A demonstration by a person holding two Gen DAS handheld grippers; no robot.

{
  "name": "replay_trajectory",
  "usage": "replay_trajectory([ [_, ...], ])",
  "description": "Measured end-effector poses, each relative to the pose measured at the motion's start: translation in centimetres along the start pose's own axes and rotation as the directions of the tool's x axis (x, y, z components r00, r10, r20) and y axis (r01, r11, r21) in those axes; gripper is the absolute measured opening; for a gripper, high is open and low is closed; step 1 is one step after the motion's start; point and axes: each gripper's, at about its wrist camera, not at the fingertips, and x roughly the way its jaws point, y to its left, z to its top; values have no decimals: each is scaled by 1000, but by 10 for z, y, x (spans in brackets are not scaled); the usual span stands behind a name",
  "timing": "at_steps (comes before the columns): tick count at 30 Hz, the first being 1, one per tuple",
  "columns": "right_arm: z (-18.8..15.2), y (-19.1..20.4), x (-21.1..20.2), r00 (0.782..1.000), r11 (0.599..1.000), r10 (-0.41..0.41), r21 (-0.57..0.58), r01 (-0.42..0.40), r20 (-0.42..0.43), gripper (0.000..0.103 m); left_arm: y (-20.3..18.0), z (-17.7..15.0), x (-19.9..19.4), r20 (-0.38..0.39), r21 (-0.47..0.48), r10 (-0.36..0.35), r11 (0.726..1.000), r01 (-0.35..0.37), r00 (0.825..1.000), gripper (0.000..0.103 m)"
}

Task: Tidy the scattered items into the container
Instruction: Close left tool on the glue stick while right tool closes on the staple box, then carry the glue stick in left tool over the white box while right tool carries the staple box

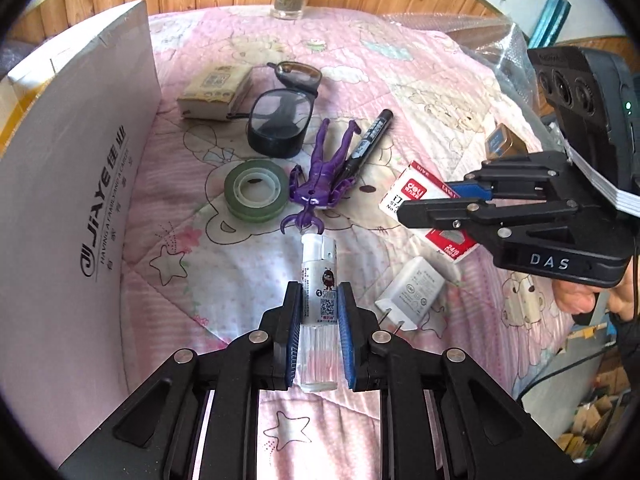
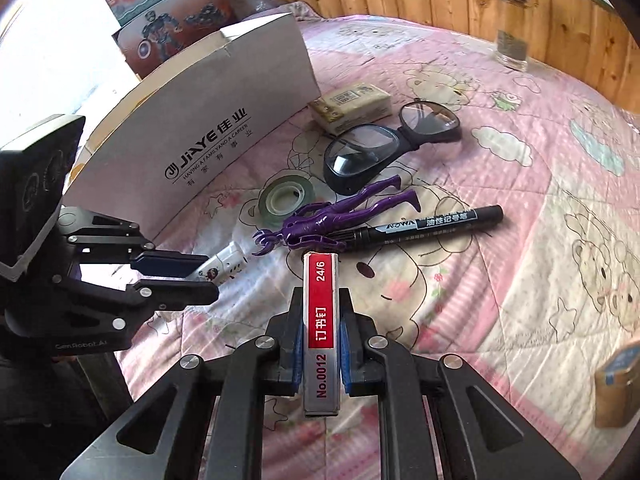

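Observation:
My left gripper (image 1: 319, 286) is shut on a white and clear lighter (image 1: 318, 252), held just above the pink quilt. My right gripper (image 2: 320, 292) is shut on a red and white staple box (image 2: 320, 320), gripped by its narrow sides. Each view shows the other gripper too: the right gripper (image 1: 428, 198) with the staple box (image 1: 452, 244), and the left gripper (image 2: 210, 276) with the lighter (image 2: 230, 264). The white cardboard container (image 1: 80, 160) stands open at the left, its wall (image 2: 200, 132) beside the items.
On the quilt lie a green tape roll (image 1: 256, 190), a purple figure (image 1: 324, 168), a black marker (image 1: 366, 140), glasses (image 1: 280, 120), a yellow pack (image 1: 216, 90) and a white charger (image 1: 412, 292). A small box (image 2: 618, 384) sits far right, a glass bottle (image 2: 512, 40) at the back.

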Motion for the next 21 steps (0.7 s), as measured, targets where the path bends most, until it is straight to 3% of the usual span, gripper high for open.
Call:
replay_trajectory([
  [9,-3,14,-18,997,996,-63,73,59,45,15,-7,5,-31,53,-5,42,999,-41,998,18],
  [21,-3,60,-41,991,991,-78,116,65,109,15,-4,7,-73,121,-22,45,999,-42,992,18],
])
